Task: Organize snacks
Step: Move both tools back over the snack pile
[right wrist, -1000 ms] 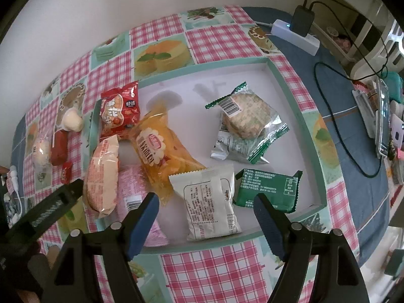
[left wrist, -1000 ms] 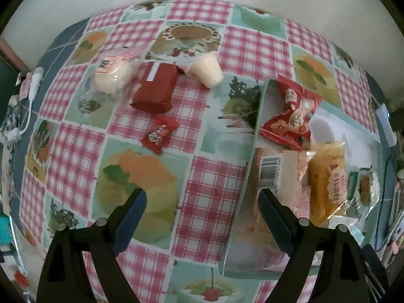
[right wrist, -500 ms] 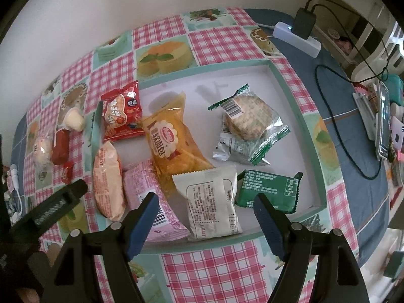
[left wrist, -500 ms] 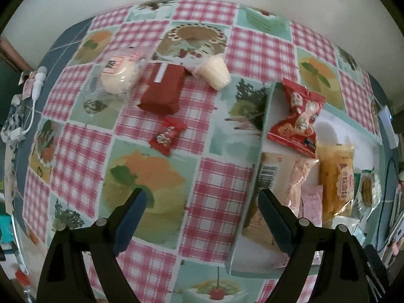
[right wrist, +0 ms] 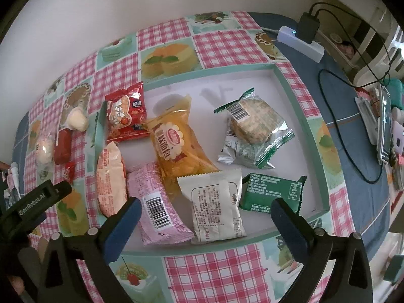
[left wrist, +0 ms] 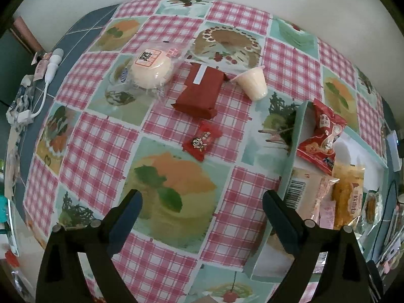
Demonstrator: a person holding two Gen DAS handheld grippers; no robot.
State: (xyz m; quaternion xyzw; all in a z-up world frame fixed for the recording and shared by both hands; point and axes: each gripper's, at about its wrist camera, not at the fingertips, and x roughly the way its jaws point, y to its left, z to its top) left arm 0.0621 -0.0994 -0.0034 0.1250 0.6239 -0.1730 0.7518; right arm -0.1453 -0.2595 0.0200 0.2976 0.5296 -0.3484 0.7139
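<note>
A shallow teal-rimmed tray (right wrist: 290, 85) holds several snack packs: a red peanut bag (right wrist: 125, 113), a yellow bread pack (right wrist: 176, 144), a pink pack (right wrist: 157, 202), a white pack (right wrist: 217, 204) and a green pack (right wrist: 272, 192). Left of the tray on the cloth lie a small red candy (left wrist: 202, 141), a dark red bar (left wrist: 199, 91), a jelly cup (left wrist: 253, 83) and a wrapped round bun (left wrist: 151, 68). My left gripper (left wrist: 202, 202) is open and empty, above the cloth short of the candy. My right gripper (right wrist: 205, 210) is open and empty over the tray's near side.
The tray's edge (left wrist: 295, 146) rises right of the left gripper. A white power strip with a black charger (right wrist: 303, 38) and a black cable (right wrist: 353, 136) lie right of the tray. A white earphone cable (left wrist: 48, 75) lies at the table's left edge. A wall stands behind the table.
My left gripper has drawn left and away from the tray; the loose snacks now sit nearer the view's centre. My right gripper pulled back slightly. Both stay open.
</note>
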